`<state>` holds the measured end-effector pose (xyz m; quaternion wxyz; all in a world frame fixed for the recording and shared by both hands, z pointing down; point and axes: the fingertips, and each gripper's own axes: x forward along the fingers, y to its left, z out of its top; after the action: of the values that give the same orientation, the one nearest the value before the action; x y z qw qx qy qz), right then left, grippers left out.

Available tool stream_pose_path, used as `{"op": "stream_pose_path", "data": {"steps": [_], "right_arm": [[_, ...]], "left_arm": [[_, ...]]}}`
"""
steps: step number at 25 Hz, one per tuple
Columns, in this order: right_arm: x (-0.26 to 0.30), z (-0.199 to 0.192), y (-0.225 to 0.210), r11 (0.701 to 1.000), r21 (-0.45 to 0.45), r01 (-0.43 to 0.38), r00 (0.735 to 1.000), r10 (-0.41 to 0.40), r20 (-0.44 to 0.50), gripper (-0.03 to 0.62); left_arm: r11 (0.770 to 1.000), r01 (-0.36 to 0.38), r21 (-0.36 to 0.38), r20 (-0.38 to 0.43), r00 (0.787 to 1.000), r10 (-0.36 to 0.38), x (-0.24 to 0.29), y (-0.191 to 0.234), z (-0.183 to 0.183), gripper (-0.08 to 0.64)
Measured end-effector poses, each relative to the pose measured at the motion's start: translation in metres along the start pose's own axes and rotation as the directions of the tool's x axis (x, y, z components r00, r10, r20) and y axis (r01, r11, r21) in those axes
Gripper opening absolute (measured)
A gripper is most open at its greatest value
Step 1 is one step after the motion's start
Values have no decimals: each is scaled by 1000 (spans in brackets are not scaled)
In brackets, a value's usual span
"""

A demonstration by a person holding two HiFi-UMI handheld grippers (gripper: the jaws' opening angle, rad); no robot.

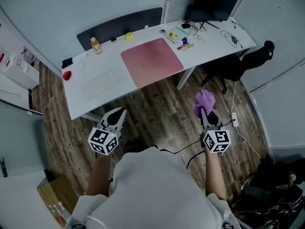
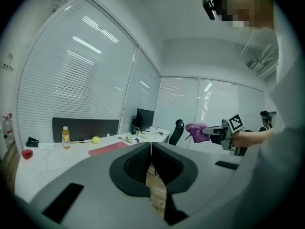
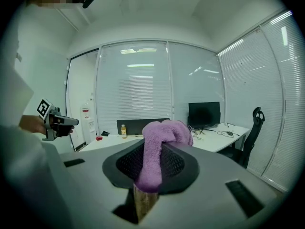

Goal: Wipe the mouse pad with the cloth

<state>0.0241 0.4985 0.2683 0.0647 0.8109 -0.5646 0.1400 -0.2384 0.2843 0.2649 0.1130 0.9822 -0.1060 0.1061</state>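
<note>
A pink mouse pad (image 1: 151, 61) lies flat on the white desk (image 1: 95, 87), seen small in the left gripper view as the mouse pad (image 2: 107, 149). My right gripper (image 1: 205, 112) is shut on a purple cloth (image 1: 205, 99), which bulges out above its jaws as the cloth (image 3: 159, 147). It hangs over the wooden floor, well short of the desk. My left gripper (image 1: 119, 116) is shut with nothing in it, jaws touching, left gripper (image 2: 150, 159), also over the floor in front of the desk.
On the desk stand a small bottle (image 1: 96, 45), a yellow ball (image 1: 129, 36), a red object (image 1: 66, 75), a keyboard (image 1: 102, 81), a monitor (image 1: 212, 7) and cable clutter (image 1: 186, 32). A black office chair (image 1: 240, 63) sits at the right. Cables trail on the floor.
</note>
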Motion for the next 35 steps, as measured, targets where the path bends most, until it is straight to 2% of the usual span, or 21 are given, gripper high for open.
{"op": "stream_pose_path", "data": {"steps": [7,13,23,35], "right_arm": [[-3,-7,-2,1000,-10,-18,1000,18,-18,83],[7,-14,-5,1000,-10,-1,999,0,-35,83],[65,-2,-7,999,5,49,997,-48,-57,83],[155,11,-15,993,13,118,986,-115,-121,83]], "left_arm": [[1000,16,-13,-9,1000,-16,13,-14,-10,18],[999,32,-25,-20,999,-32,22,-5,-15,18],[997,65,-44,-34,997,-67,63,56,3,18],[988,140,-70,-78,986,-146,142,138,17,18]]}}
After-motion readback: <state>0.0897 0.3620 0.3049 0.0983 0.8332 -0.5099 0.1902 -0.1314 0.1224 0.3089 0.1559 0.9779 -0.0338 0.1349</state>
